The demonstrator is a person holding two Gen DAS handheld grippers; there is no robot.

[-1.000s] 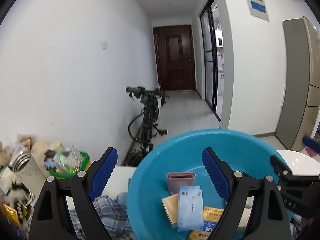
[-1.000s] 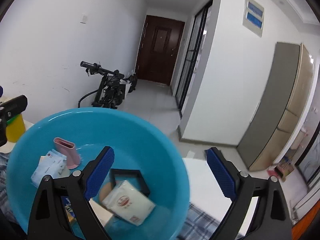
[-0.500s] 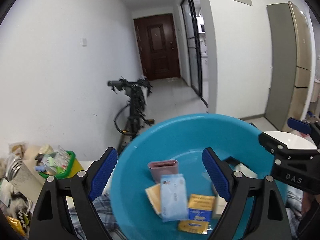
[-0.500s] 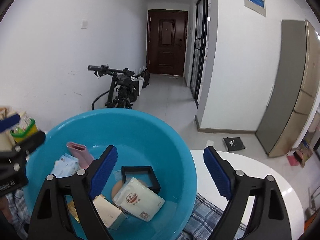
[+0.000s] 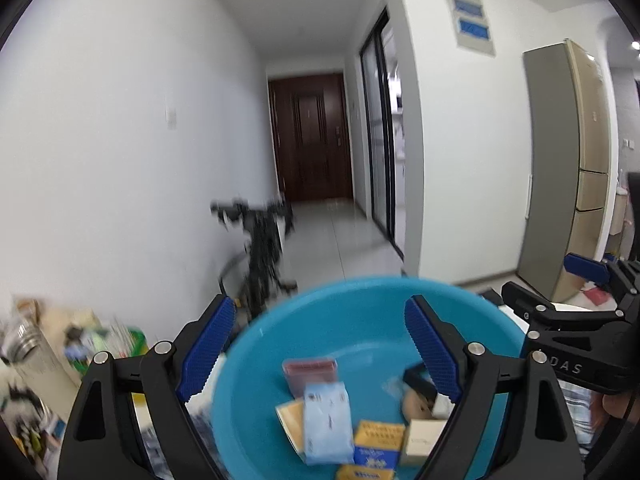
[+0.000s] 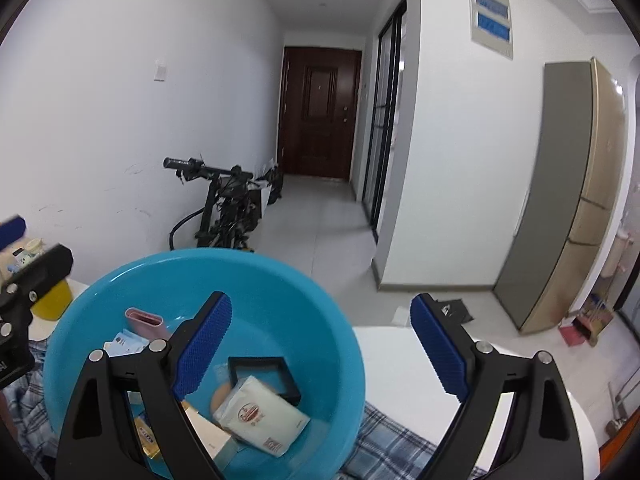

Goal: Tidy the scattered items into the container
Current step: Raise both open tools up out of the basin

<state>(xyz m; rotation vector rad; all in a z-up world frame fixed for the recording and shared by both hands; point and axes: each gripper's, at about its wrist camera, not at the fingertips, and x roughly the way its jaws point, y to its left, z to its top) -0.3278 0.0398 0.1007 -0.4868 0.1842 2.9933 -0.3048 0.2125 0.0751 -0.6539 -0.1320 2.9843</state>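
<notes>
- Round turquoise plastic basin [image 6: 280, 280]: stands on a blue-and-white checked cloth [image 6: 384, 436] spread over a white round table [image 6: 400, 356]; the scattered items lie inside it
- Left gripper [image 5: 320, 356], black frame with blue ribbed pads: jaws wide apart, nothing between them; in its own view the left pad sits outside the basin's left rim and the right pad over the basin's interior, so the rim passes between the jaws without touching either
- Right gripper [image 6: 320, 352], same build: jaws spread wide and empty, having just been opening; the left pad hangs over the basin's interior, the right pad over bare table to the right of the basin
- Pink ribbed open-topped holder [image 6: 144, 320]: upright at the basin's far left wall
- Pale blue soft packet [image 5: 326, 420]: lying flat near the basin's middle, partly over a cream carton [image 5: 290, 420]
- Yellow-and-blue printed box [image 5: 378, 444]: just right of the blue packet
- Black square frame [image 6: 260, 372]: on the basin floor, a white tissue pack with red roundel [image 6: 260, 416] overlapping its near corner
- Folded black bicycle [image 6: 228, 208]: against the white wall beyond the table
- Green-rimmed yellow tub [image 5: 120, 344] of oddments: left of the basin, blurred
</notes>
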